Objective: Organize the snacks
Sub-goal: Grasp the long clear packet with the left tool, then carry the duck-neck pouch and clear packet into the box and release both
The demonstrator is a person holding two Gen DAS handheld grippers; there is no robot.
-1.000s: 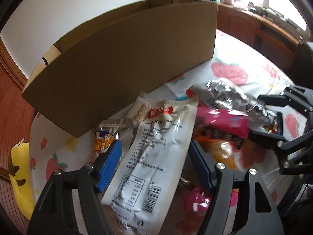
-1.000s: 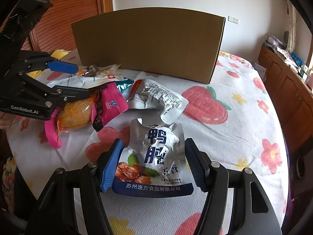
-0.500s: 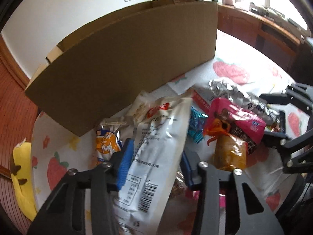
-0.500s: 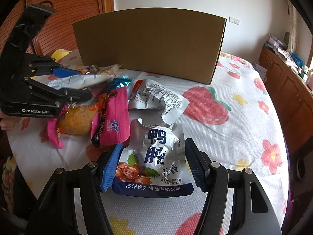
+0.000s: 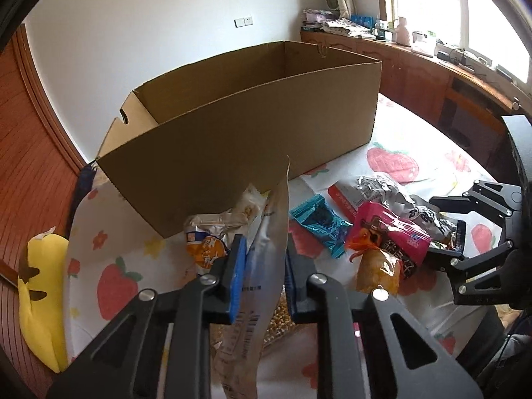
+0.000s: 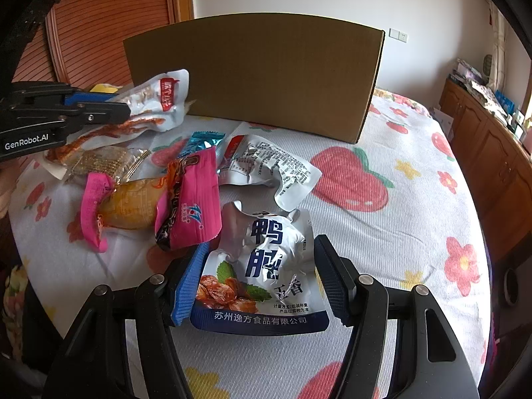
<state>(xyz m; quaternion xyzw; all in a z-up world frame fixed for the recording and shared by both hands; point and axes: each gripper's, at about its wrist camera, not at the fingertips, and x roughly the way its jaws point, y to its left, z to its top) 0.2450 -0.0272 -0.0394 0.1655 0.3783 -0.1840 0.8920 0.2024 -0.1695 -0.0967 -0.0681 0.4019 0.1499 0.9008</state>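
My left gripper [image 5: 264, 259] is shut on a white snack pouch [image 5: 266, 259] and holds it edge-on above the table, in front of the open cardboard box [image 5: 252, 126]. In the right wrist view the same gripper [image 6: 119, 108] holds the pouch [image 6: 159, 103] lifted at the left. My right gripper [image 6: 259, 272] is open, its fingers either side of a silver and blue pouch [image 6: 262, 266] lying on the table. A pink packet [image 6: 189, 199], a silver pouch [image 6: 266, 166] and a teal wrapper [image 6: 202, 141] lie between them.
The table has a strawberry-print cloth [image 6: 382, 216]. A yellow banana-shaped toy [image 5: 43, 299] lies at its left edge. An orange-labelled packet [image 5: 206, 249] sits by the box. A wooden cabinet [image 6: 492, 146] stands to the right, a wooden door [image 6: 99, 26] behind left.
My left gripper closed on the white pouch and lifted it off the pile, turning it edge-on. The pink packet slid down. My right gripper has stayed put around the silver and blue pouch.
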